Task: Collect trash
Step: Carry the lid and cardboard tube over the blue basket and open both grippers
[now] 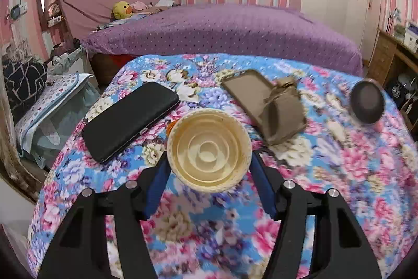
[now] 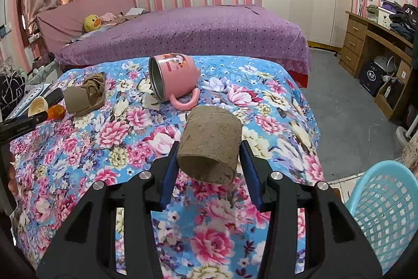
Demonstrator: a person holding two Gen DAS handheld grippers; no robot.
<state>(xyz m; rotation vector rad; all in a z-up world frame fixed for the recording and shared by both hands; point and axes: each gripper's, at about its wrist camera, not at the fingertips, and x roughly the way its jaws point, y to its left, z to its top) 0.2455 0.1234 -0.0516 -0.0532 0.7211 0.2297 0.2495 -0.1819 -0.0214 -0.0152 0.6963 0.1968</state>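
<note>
My left gripper (image 1: 209, 161) is shut on a cream plastic cup (image 1: 209, 149), held just above the floral table; the cup's opening faces the camera. The cup also shows in the right wrist view (image 2: 38, 105), far left. My right gripper (image 2: 209, 157) is shut on a brown cardboard tube (image 2: 210, 145), lifted over the table. A second brown tube with a crumpled brown wrapper (image 1: 280, 106) lies on the table ahead of the left gripper; it also shows in the right wrist view (image 2: 85, 94). A small orange object (image 2: 56, 111) lies beside the cup.
A black phone (image 1: 130, 120) and a tan phone case (image 1: 247, 88) lie on the floral table (image 1: 339, 174). A pink mug (image 2: 173, 79) lies on its side. A light blue basket (image 2: 386, 213) stands at the table's right. A purple bed (image 2: 183, 30) stands behind, a wooden desk (image 2: 373, 43) at right.
</note>
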